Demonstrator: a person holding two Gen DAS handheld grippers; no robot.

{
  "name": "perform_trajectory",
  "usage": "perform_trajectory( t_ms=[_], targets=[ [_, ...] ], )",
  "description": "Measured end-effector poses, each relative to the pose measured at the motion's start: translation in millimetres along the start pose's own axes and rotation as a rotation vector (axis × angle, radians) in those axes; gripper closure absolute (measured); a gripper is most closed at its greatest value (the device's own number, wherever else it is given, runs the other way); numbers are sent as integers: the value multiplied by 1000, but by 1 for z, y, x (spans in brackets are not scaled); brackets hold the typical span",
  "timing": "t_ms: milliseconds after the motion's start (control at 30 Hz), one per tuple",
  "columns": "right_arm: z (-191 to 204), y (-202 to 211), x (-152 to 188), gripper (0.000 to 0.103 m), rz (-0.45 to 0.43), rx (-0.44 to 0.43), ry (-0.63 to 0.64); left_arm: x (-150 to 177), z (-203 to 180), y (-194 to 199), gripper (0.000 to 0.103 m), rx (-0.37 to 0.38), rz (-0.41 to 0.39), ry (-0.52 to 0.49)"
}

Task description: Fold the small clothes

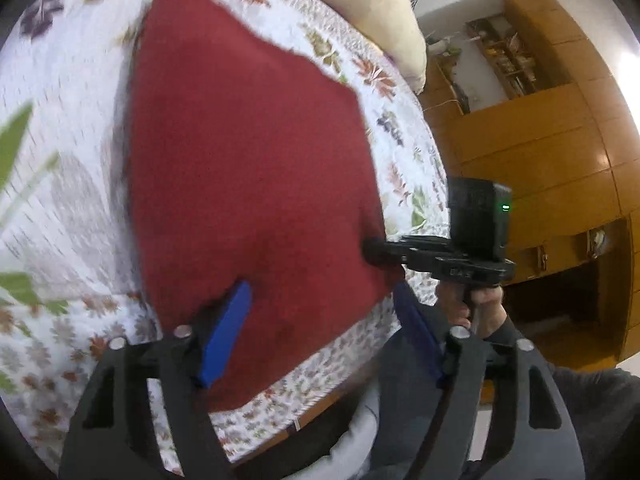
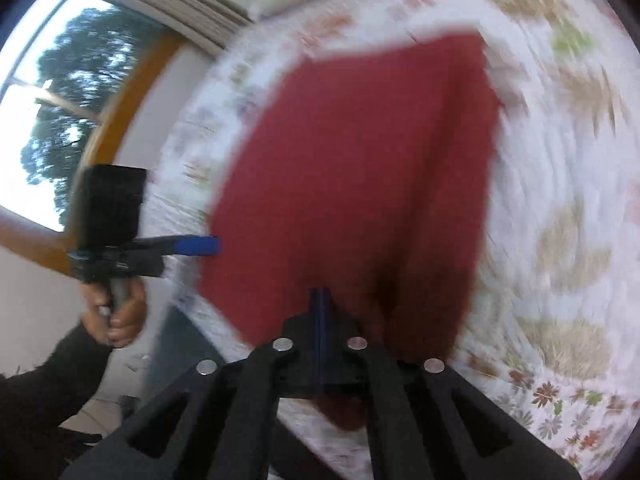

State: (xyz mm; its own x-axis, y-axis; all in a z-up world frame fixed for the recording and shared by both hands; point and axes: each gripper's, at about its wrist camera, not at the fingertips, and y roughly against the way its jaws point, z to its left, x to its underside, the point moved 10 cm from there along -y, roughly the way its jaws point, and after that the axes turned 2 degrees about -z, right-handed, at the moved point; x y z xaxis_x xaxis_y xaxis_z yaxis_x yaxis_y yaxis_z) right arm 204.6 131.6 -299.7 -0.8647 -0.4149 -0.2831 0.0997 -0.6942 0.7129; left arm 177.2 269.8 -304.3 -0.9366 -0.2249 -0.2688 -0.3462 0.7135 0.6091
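Blue pads of the left gripper (image 1: 320, 328) stand wide apart over the near edge of the red cloth (image 1: 248, 168); the right gripper (image 2: 320, 312) pinches its near corner. Cloth lies on a floral bedspread (image 1: 60, 184). No writing is legible. Wooden cabinets (image 1: 552, 128) show only left; a window (image 2: 44, 92) only right.

Nothing readable is showing in either view. The black gripper body (image 1: 464, 268) seen from the left wrist camera is carrying a small raised marking on its side, but it is blurring into shapes that cannot be made out as letters. The camera block (image 1: 480, 216) above it is showing only a green light, with no figures or words beside it.
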Motion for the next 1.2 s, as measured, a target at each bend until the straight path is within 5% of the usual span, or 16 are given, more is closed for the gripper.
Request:
perform_trajectory(
  t_ms=[200, 500, 567, 633, 700, 867, 1033, 1100, 1200],
  targets=[
    [14, 33, 2, 101, -80, -27, -12, 14, -26, 7, 26, 21, -33, -22],
    [2, 36, 23, 103, -90, 92, -24, 34, -13, 8, 19, -186, -82, 20],
    [14, 51, 24, 88, -122, 149, 4, 44, -30, 25, 11, -250, -123, 2],
    [14, 63, 30, 30, -153, 229, 17, 58, -47, 47, 6, -353, -177, -54],
    [24, 84, 41, 14, -226, 331, 40, 68, -52, 67, 3, -479, -222, -81],
    [58, 110, 80, 4, -307, 514, 103, 101, -81, 116, 3, -675, -394, -118],
    [96, 151, 102, 4, -439, 682, 91, 114, -110, 151, 3, -786, -422, -114],
    [110, 167, 106, 4, -468, 691, 85, 121, -125, 162, 3, -770, -434, -112],
    [140, 193, 111, 4, -501, 590, 93, 131, -156, 183, 3, -764, -454, -129]
  ],
)
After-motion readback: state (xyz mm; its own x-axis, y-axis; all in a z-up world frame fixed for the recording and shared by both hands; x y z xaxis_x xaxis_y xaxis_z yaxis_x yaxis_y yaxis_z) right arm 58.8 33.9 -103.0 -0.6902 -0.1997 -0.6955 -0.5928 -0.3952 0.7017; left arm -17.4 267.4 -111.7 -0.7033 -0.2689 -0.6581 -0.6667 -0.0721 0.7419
